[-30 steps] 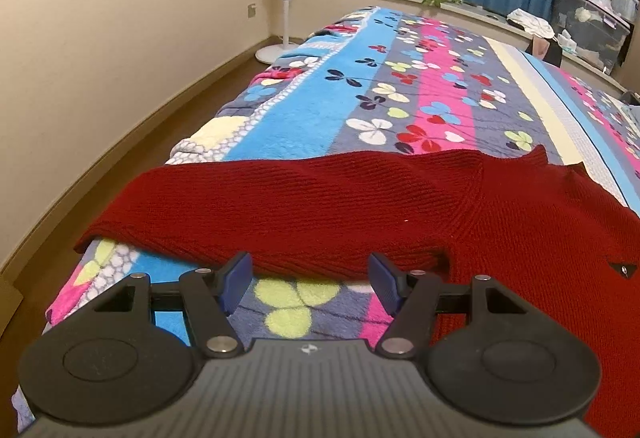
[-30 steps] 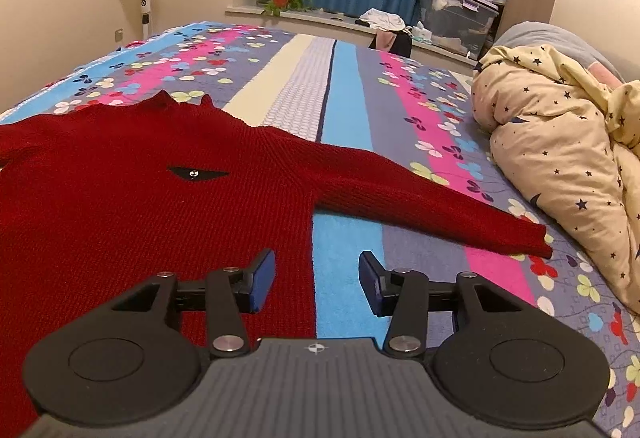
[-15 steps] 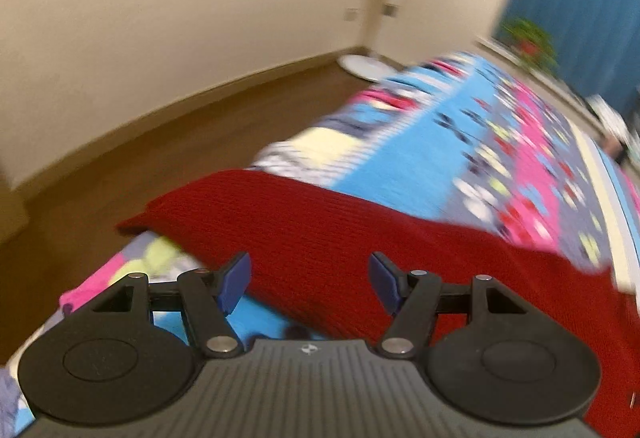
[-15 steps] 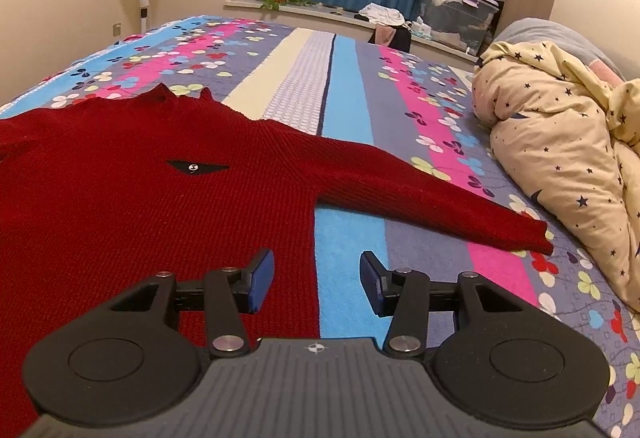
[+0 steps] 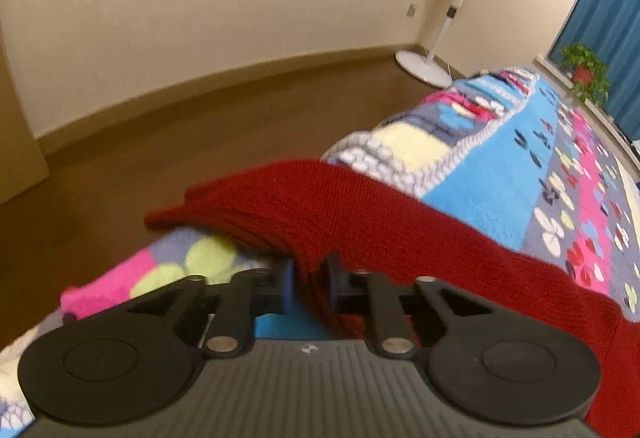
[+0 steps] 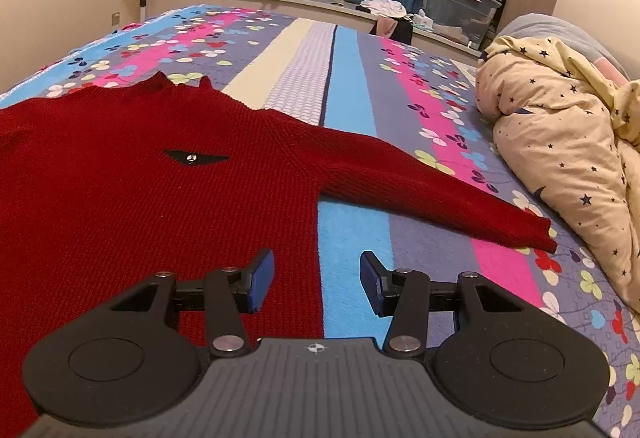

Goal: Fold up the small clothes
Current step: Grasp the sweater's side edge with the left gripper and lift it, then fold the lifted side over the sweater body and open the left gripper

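Across the flower-striped bed [image 6: 352, 110] the red sweater [image 6: 160, 190] lies flat, its sleeve [image 5: 320, 222] just clamped in the left gripper [image 5: 310, 284], which should lift gently inward while the right gripper [image 6: 316, 282] waits, jaws apart.

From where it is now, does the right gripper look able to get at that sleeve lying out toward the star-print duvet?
Probably yes. The right gripper is open over the red sweater, and its right sleeve lies flat, uncovered, just short of the duvet.
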`<state>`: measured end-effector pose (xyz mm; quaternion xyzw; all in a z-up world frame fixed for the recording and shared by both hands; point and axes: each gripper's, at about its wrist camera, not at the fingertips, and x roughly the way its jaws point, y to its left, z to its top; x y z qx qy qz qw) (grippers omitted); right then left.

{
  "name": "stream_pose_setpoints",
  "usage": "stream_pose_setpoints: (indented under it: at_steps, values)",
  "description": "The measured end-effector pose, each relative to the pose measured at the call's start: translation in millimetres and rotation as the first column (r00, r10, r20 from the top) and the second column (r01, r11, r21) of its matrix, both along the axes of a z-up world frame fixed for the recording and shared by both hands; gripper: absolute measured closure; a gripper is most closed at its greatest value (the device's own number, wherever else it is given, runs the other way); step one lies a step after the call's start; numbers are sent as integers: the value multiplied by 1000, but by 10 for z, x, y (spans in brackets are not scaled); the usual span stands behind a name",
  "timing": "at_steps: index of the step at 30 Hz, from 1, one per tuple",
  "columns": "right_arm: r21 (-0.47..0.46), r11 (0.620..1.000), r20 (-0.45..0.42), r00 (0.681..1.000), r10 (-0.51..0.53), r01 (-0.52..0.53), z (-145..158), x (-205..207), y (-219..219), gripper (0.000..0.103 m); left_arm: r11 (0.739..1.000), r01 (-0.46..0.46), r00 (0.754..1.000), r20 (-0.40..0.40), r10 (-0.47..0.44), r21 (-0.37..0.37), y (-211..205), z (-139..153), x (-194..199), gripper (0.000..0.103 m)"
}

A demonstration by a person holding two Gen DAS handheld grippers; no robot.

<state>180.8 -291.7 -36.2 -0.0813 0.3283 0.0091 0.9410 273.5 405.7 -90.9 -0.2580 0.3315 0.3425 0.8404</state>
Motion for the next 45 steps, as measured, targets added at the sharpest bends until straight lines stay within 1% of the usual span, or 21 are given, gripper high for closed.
stream_pose_setpoints:
  at_steps: [5, 9, 12, 14, 16, 18, 19, 20, 21, 22, 23, 25, 27, 28, 29, 34, 36, 38, 40, 43, 45]
  values:
    - [-9, 1000, -11, 1000, -5, 5, -31, 63, 8, 53, 986, 36, 999, 24, -40, 163, -290, 277, 129, 91]
    - [-17, 1000, -12, 1000, 3, -3, -45, 81, 24, 54, 948, 104, 991, 50, -124, 300, -672, 487, 241, 92]
    - [-13, 1000, -10, 1000, 12, -12, -47, 77, 29, 54, 910, 189, 966, 99, -240, 369, -1098, 687, 304, 92]
    - [-9, 1000, -7, 1000, 16, -16, -42, 82, 21, 54, 872, 249, 936, 129, -329, 420, -1511, 841, 372, 93]
    - [-6, 1000, -9, 1000, 13, -13, -44, 96, 13, 54, 815, 336, 881, 148, -449, 471, -2037, 964, 451, 93]
    - [-5, 1000, -10, 1000, 12, -12, -41, 92, 18, 54, 746, 427, 805, 160, -571, 511, -2637, 1033, 509, 93]
    - [-3, 1000, -9, 1000, 17, -17, -37, 87, 22, 54, 717, 484, 760, 164, -628, 503, -2940, 1040, 540, 92]
    - [-3, 1000, -8, 1000, 22, -22, -34, 83, 28, 54, 695, 545, 718, 167, -676, 468, -3189, 1013, 580, 91]
    - [-1, 1000, -7, 1000, 25, -25, -31, 82, 34, 54, 667, 628, 666, 165, -727, 402, -3431, 948, 640, 91]
    - [0, 1000, -6, 1000, 27, -27, -31, 82, 25, 54, 624, 709, 616, 142, -775, 330, -3649, 855, 700, 85]
    - [1, 1000, -6, 1000, 28, -28, -29, 86, 23, 54, 562, 786, 556, 100, -825, 260, -3878, 737, 732, 84]
    - [4, 1000, -8, 1000, 25, -25, -27, 98, 14, 54, 495, 836, 499, 48, -865, 236, -4123, 617, 639, 84]
    - [12, 1000, -12, 1000, 22, -22, -21, 104, -2, 54, 457, 850, 470, 14, -883, 261, -4154, 607, 500, 76]
    - [16, 1000, -12, 1000, 22, -22, -16, 105, -13, 54, 451, 850, 469, -2, -883, 271, -4110, 626, 432, 72]
    - [19, 1000, -9, 1000, 23, -23, -6, 99, -20, 54, 452, 847, 475, -15, -880, 279, -4032, 647, 358, 71]
    - [46, 999, 2, 1000, 6, -6, 39, 118, -79, 54, 468, 820, 522, -95, -847, 330, -3452, 861, -49, 68]
    - [65, 998, 3, 1000, -5, 5, 53, 127, -107, 56, 491, 806, 548, -104, -830, 331, -3132, 923, -278, 66]
    - [92, 996, 21, 1000, -14, 12, 88, 116, -138, 77, 514, 795, 571, -112, -813, 323, -2925, 909, -417, 63]
    - [130, 991, 44, 999, -25, 19, 128, 102, -177, 85, 536, 781, 591, -105, -800, 319, -2792, 852, -551, 63]
    - [211, 977, 66, 996, -57, 42, 176, 131, -248, 86, 599, 759, 636, -96, -765, 256, -2615, 662, -643, 63]
    - [281, 958, 56, 996, -67, 48, 177, 190, -289, 86, 649, 727, 681, -107, -725, 225, -2523, 658, -576, 63]
